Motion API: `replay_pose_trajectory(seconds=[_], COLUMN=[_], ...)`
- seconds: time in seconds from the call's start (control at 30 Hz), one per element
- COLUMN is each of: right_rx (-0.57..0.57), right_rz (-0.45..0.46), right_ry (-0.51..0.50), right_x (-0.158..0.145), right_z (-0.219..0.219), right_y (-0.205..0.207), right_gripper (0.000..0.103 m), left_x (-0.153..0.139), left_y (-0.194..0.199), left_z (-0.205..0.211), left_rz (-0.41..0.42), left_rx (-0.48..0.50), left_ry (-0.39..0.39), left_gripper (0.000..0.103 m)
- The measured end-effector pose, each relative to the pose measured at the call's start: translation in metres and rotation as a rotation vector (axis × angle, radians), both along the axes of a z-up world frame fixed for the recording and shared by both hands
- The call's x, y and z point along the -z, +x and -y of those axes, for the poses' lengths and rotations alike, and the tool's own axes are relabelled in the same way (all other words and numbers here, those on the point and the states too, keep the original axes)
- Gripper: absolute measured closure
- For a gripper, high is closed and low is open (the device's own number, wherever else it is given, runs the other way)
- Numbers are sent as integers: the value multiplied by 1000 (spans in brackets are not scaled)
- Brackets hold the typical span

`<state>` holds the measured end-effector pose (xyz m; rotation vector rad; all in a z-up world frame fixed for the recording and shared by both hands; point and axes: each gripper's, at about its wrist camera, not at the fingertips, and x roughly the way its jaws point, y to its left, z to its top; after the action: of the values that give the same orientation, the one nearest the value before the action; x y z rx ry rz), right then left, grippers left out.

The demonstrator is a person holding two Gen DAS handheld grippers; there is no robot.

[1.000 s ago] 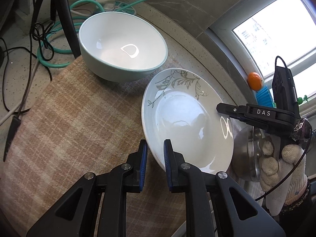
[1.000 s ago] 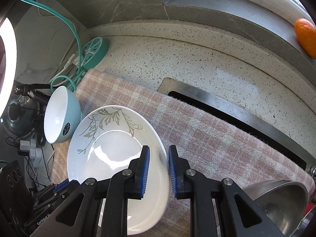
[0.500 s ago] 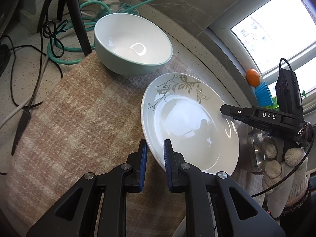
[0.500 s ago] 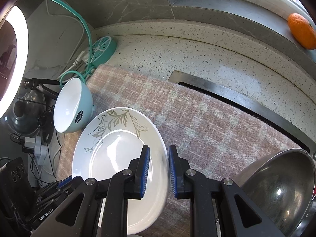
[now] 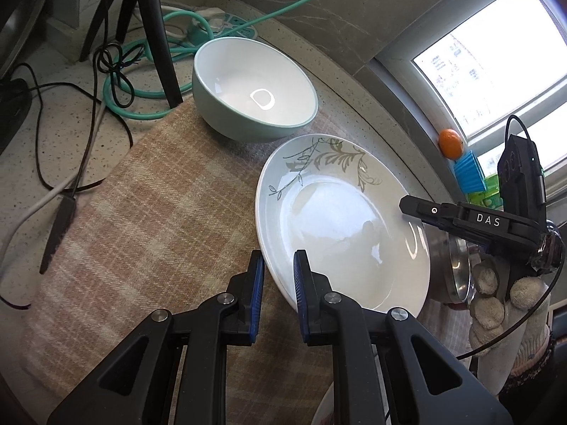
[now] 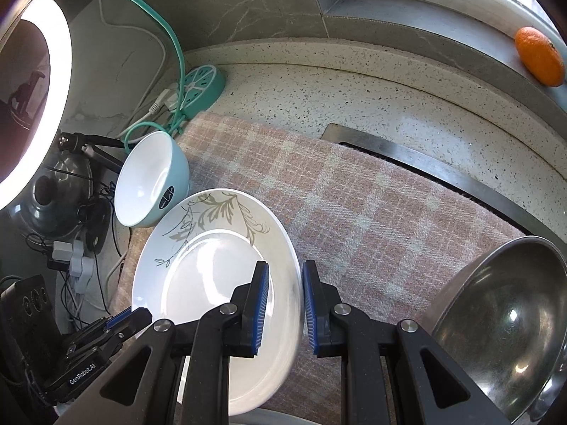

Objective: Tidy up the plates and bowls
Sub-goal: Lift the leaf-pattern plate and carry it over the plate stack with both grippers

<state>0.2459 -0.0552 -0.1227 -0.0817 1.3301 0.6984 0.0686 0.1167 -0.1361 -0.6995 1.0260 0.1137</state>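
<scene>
Jaws of left gripper (image 5: 278, 274) and right gripper (image 6: 284, 295) both clamped narrow on opposite rims of white leaf-patterned ceramic plate (image 5: 340, 219), now lifted off plaid cloth on worktop (image 5: 149, 194) (slightly higher than before), carried toward teal ceramic bowl (image 5: 253, 88); placement pending.

1. Your work surface is a speckled stone counter (image 6: 372, 95), curving round under the window sill.
2. A pink plaid cloth (image 5: 149, 212) lies spread across it, covering part of a steel slot (image 6: 407, 152) set into the stone.
3. On that cloth you've got a teal bowl (image 5: 248, 88), upright near its far corner.
4. A steel bowl (image 6: 503, 322) stands at the cloth's right end.
5. Beside the cloth, a round teal power strip (image 6: 202, 85) and tangled cables (image 5: 117, 81) sit on bare stone.
</scene>
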Motion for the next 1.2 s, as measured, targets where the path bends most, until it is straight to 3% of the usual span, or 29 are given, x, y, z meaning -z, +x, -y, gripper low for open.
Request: replay_pose_trajectory(seconds=[0.5, 1.2], right_rx=[74, 226], right_rz=[8, 19], right_ry=[58, 98], right_x=[-25, -31], right_z=[31, 100], right_y=[-36, -96], right_gripper=[85, 89], left_x=[-22, -34], left_y=[-24, -29], left_z=[-2, 49], left_rz=[34, 48], left_rx=[67, 219], left_ry=[8, 14], left_gripper=[88, 88])
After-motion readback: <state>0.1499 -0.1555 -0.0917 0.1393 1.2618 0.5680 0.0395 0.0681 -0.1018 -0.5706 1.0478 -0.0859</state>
